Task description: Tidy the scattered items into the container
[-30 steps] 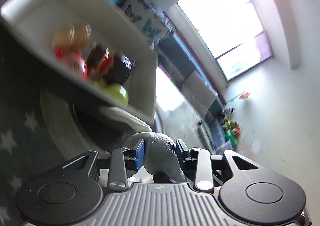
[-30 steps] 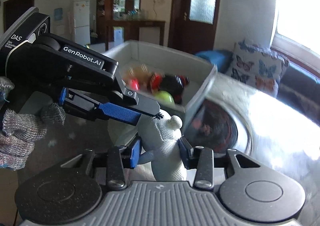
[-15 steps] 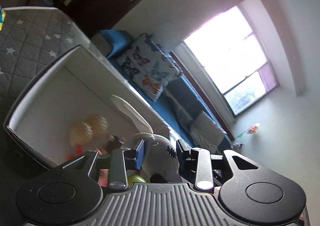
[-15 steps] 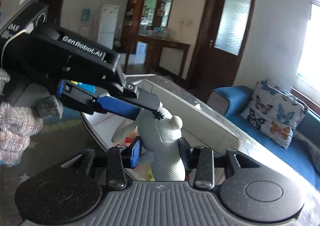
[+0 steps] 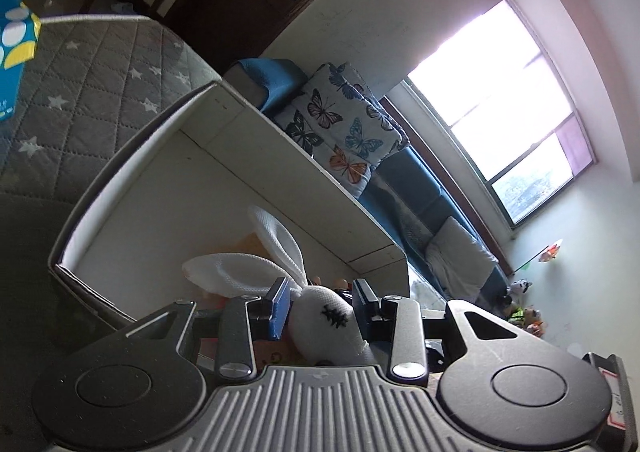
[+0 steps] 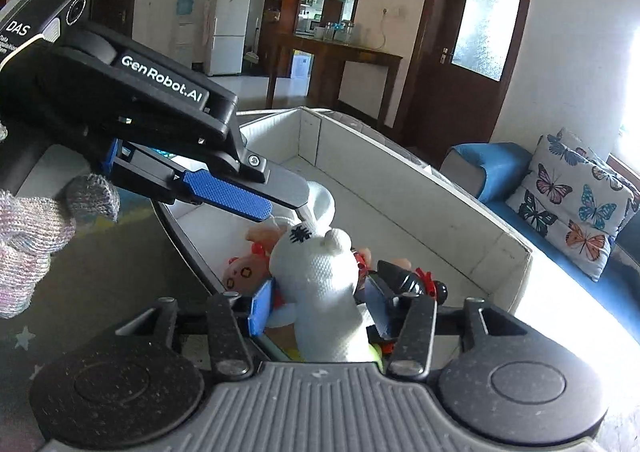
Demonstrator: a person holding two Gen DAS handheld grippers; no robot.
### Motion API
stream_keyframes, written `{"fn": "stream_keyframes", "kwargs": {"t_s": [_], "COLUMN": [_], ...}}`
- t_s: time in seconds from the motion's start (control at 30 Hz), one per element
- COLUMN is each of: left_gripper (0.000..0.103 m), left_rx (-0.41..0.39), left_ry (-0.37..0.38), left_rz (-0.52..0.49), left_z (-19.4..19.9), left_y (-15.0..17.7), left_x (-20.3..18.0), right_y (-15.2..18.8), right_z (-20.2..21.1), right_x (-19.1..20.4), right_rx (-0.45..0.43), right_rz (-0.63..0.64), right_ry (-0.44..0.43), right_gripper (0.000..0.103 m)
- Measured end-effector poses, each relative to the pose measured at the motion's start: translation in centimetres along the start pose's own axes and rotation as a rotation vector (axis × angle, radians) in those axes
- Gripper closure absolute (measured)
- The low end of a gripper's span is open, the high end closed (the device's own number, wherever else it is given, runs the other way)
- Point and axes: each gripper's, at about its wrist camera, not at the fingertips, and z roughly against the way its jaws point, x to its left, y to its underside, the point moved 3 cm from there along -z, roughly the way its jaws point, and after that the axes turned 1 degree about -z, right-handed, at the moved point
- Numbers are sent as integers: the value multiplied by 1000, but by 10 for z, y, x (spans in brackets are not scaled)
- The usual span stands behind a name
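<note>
A white plush rabbit [image 6: 320, 284] hangs over the open white box [image 6: 420, 203]. Both grippers hold it. My right gripper [image 6: 320, 312] is shut on its body. My left gripper [image 5: 322, 310] is shut on its head, near the stitched black eye, with the long ears [image 5: 276, 252] sticking out ahead. The left gripper also shows in the right wrist view [image 6: 256, 199], coming in from the left above the rabbit's head. The box [image 5: 132, 187] holds several toys: a pink doll [image 6: 244, 272] and a black and red toy [image 6: 408, 280].
The box stands on a grey star-quilted mat [image 5: 88, 75]. A blue sofa with a butterfly cushion [image 6: 576, 203] lies beyond the box. A blue carton [image 5: 12, 47] stands at the mat's far left. A gloved hand [image 6: 36, 223] holds the left gripper.
Both grippers have carried the rabbit from in front of the box to over its inside. The rabbit's ears now swing out ahead of the left gripper.
</note>
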Motion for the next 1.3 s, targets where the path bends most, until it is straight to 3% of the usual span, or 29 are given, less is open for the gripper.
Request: {"fn": "stream_keyframes", "kwargs": {"t_s": [0.07,0.2,0.43,0.6,0.67,0.8,1.0,1.3], "left_gripper": [67,67,67,67,67,66,65,65], "left_rx": [-5,-15,-37,-26,-11,-3,13,42], "left_ry": [-6,-33,-63,-96,-107,-134,-145,-226], "left_rz": [-17,-62,-138,-232,-255,-297,-333,-352], "left_z": [6,16,32,42,45,53,67,73], "left_y": [2,6,12,25,33,46,66,90], "left_x": [-4,-13,-28,-40,-42,-46,-48,-41], "right_y": [1,2,12,20,24,34,54,73], "right_z": [5,18,46,66,72,86,104,109], "right_x": [-1,-4,-8,-5,-2,5,18,30], "right_rx": [-12,-36,-73,-98,-105,-117,-115,-82], "right_rz": [-17,-56,-119,-159,-173,-198,-240,-306], "right_ry": [-3,-10,7,17,26,35,57,87], "right_gripper": [41,40,26,21,12,10,0,0]}}
